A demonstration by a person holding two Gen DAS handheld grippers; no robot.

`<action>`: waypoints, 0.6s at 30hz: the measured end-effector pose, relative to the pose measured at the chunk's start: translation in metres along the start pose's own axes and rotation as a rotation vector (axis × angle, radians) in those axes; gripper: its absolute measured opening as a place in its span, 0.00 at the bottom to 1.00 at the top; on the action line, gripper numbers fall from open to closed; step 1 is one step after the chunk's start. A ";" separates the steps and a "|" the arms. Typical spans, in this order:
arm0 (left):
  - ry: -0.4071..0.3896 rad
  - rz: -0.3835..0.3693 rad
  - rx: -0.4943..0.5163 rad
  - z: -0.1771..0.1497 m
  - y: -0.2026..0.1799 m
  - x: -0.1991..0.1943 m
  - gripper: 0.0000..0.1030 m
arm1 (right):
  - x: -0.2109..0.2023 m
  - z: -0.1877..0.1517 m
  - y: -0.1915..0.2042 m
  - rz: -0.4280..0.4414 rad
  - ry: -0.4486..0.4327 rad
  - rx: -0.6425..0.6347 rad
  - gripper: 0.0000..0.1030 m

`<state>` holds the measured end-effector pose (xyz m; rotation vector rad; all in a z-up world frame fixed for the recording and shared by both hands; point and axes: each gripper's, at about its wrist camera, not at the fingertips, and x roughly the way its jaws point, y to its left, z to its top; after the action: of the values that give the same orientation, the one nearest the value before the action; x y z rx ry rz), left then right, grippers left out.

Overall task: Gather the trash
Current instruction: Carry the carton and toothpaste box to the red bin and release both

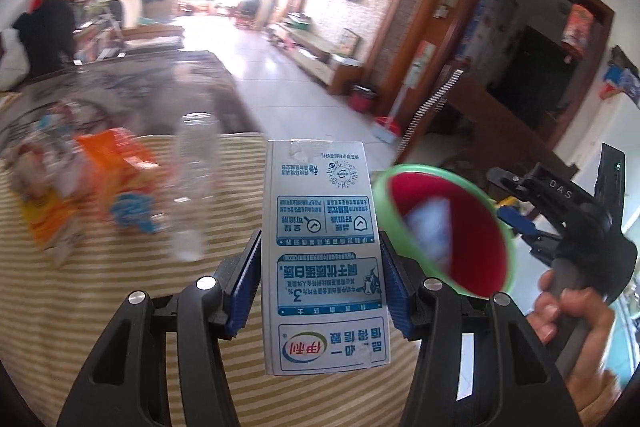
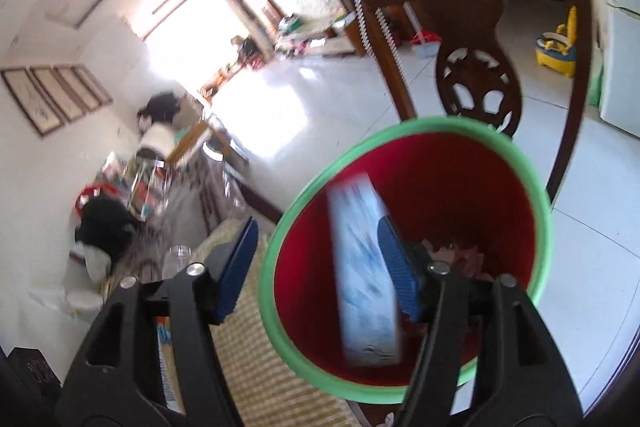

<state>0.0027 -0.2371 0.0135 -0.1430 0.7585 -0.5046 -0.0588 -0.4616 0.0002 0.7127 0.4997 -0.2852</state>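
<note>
At centre frame, our left gripper (image 1: 320, 279) clamps a milk carton (image 1: 326, 259), long axis pointing away. The bin (image 1: 444, 231) sits just right. Our right gripper (image 2: 316, 267) gapes over it, another carton (image 2: 364, 279) dropping inside.

Cardboard, plastic, cloth and wood were seen.

A matt printed paper carton (image 1: 326, 255) was pressed by ribbed blue rubber pads (image 1: 244, 287); the bin (image 2: 536, 187) was glossy plastic, the tablecloth (image 1: 100, 307) striped woven cloth, the chair (image 2: 476, 7) polished wood.
</note>
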 end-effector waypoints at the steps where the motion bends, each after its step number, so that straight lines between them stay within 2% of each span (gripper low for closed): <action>1: 0.006 -0.022 0.006 0.003 -0.008 0.005 0.50 | -0.005 0.001 -0.001 -0.018 -0.034 0.007 0.72; 4: 0.040 -0.099 0.032 0.009 -0.034 0.024 0.50 | -0.025 0.006 -0.012 -0.068 -0.165 0.067 0.82; 8: 0.068 -0.156 0.081 0.013 -0.069 0.044 0.50 | -0.044 0.008 -0.028 -0.093 -0.281 0.151 0.85; 11: 0.086 -0.187 0.103 0.015 -0.090 0.057 0.50 | -0.047 0.012 -0.034 -0.111 -0.320 0.162 0.87; 18: 0.118 -0.205 0.101 0.024 -0.101 0.082 0.51 | -0.049 0.014 -0.033 -0.114 -0.348 0.156 0.88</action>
<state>0.0309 -0.3665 0.0106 -0.0978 0.8363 -0.7505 -0.1090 -0.4907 0.0169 0.7680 0.1873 -0.5485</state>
